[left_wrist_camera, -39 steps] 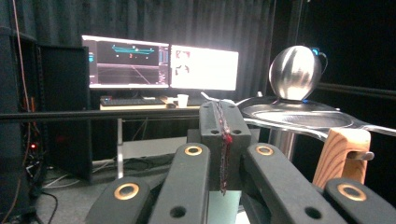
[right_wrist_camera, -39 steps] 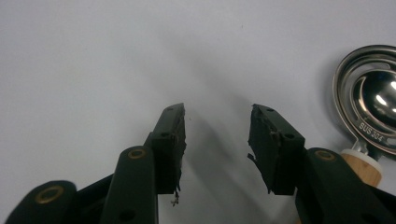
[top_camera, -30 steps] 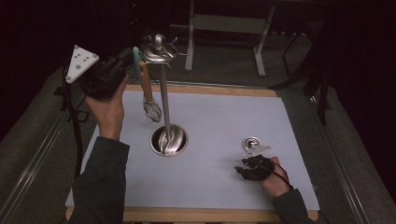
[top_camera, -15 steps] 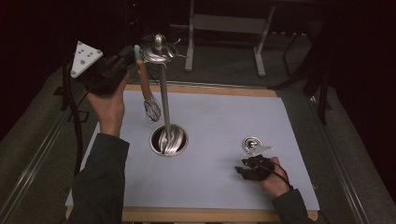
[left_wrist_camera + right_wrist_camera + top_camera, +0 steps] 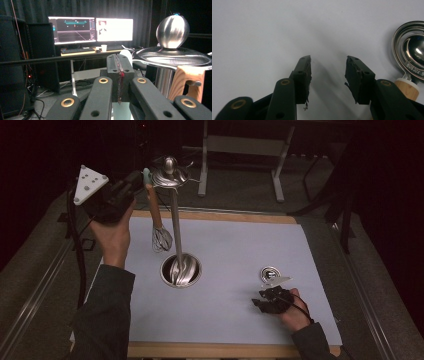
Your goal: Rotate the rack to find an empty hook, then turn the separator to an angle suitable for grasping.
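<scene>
Left gripper (image 5: 142,179) raised beside utensil stand (image 5: 175,220), clamped on pale tip of wood-handled whisk (image 5: 159,232) hanging over mat. Thin hold: could swing, clip stand, slip. Right gripper (image 5: 327,72) parted, empty, resting near steel strainer spoon (image 5: 410,57); nudge risk.

Whisk (image 5: 161,239): shiny metal wires w/ wood handle; stand (image 5: 175,220) glossy brushed steel; mat (image 5: 240,250) matt, smooth.
</scene>
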